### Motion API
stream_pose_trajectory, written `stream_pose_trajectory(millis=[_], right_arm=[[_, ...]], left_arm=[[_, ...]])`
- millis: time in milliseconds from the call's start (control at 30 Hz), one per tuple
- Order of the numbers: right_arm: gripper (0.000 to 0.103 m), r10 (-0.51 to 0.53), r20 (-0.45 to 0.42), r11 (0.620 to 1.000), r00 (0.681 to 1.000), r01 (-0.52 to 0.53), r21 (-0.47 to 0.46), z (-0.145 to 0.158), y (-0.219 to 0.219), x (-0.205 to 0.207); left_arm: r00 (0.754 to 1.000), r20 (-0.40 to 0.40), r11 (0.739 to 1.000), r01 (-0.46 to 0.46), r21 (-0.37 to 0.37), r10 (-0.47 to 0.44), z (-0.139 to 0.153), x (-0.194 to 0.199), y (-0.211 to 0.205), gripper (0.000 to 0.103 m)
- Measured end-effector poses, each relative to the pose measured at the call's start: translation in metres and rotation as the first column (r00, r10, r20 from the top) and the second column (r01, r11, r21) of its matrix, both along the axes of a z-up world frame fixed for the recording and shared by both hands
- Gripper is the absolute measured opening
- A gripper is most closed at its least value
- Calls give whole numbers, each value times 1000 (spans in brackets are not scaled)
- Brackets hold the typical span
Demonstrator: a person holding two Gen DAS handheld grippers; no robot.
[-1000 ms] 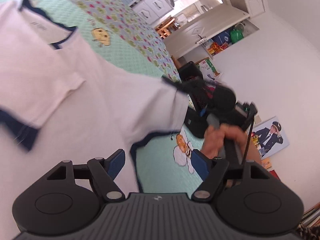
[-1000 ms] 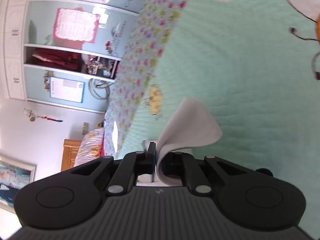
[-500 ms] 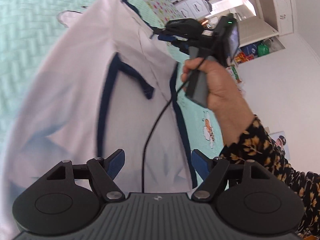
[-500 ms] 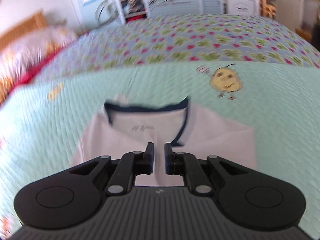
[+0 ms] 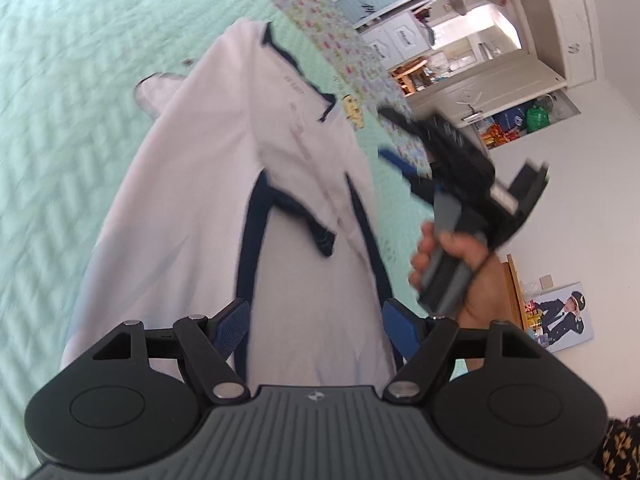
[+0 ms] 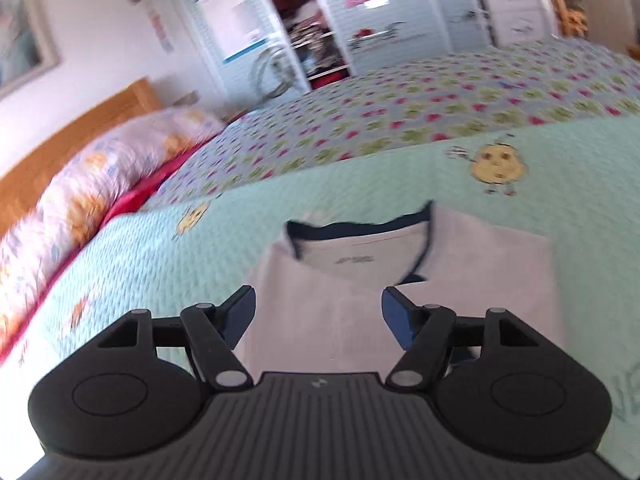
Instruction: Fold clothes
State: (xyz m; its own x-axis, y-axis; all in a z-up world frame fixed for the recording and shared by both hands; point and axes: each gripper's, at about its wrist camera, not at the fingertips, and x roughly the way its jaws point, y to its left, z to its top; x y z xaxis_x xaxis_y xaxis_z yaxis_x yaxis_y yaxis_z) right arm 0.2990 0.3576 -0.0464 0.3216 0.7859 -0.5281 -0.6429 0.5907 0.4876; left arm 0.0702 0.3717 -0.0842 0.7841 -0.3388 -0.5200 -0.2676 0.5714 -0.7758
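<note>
A white shirt (image 5: 192, 216) with navy trim lies on the mint quilt (image 5: 60, 100), its sides folded inward and its navy-edged sleeve (image 5: 320, 236) resting on top. My left gripper (image 5: 316, 320) hovers open over the shirt's lower part with nothing between its pads. A hand (image 5: 452, 264) holds my right gripper (image 5: 390, 136) above the shirt's right edge. In the right wrist view the right gripper (image 6: 318, 312) has its jaws opening over the shirt (image 6: 320, 300), just below the collar (image 6: 360, 232), and no cloth is between them.
The quilt (image 6: 160, 260) covers a bed with a floral pillow (image 6: 80, 184) and a wooden headboard (image 6: 60, 136) at the left. Cupboards and shelves (image 6: 312, 40) stand beyond the bed. A white wall with a poster (image 5: 560, 316) is at the right.
My right gripper, shut on a fold of white cloth a second ago, has let go and opened, rolling upright. The shirt now lies folded narrower, and the left gripper has swung over its lower part.
</note>
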Motion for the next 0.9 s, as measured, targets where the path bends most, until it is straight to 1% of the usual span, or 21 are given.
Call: stream_pose_trajectory(millis=[33,100,167,233,300,333,367,433,533,600,633,767,833,867,900], right_arm=[[72,-56,-59,998,997,57,16,-2,-19,17],[72,-132,-173,990,976,140,31,-12,-57,44],[72,-173,-259,980,950,191,49,-24,-96,56],[72,-195,-307,974,932,220,51,-33,-127,53],[73,-216,-343,968,914,246,44,-43,-154,40],[73,-226,-364,965,903,259,43,-49,-166,32],[74,-238,-385,960,892,275,43,-54,-179,24],[74,-262,-420,951,869,307,42,-61,-200,7],[75,-273,-450,946,851,323,38,-69,-220,-13],[75,-262,-453,949,852,314,43,-70,-225,-22],[75,-255,-452,951,855,307,45,-70,-226,-25],[75,-234,-444,957,865,286,53,-69,-227,-29],[75,-235,-441,957,866,286,52,-70,-226,-28],[75,-236,-439,957,867,287,52,-70,-226,-27],[75,-237,-437,957,868,287,51,-71,-226,-27]], left_arm=[[1000,14,1000,11,21,-11,4,10,2,76],[999,33,997,19,78,-21,14,38,4,76],[999,46,992,10,129,-16,19,71,9,76],[998,59,983,9,181,-20,22,104,13,77],[1000,20,971,4,239,-9,16,138,17,77],[1000,10,971,11,238,-14,11,155,19,77],[1000,-20,972,0,233,5,5,169,22,77],[997,-68,979,-25,205,40,-7,193,27,77],[994,-92,965,-28,260,54,-14,220,28,77],[992,-116,953,-7,304,45,-20,235,27,77],[990,-133,950,-8,311,52,-22,241,27,77],[990,-135,945,0,327,47,-22,251,27,77],[987,-155,932,18,361,41,-21,256,26,66],[984,-172,921,28,390,43,-20,258,23,51],[982,-183,915,37,402,41,-20,260,23,31]])
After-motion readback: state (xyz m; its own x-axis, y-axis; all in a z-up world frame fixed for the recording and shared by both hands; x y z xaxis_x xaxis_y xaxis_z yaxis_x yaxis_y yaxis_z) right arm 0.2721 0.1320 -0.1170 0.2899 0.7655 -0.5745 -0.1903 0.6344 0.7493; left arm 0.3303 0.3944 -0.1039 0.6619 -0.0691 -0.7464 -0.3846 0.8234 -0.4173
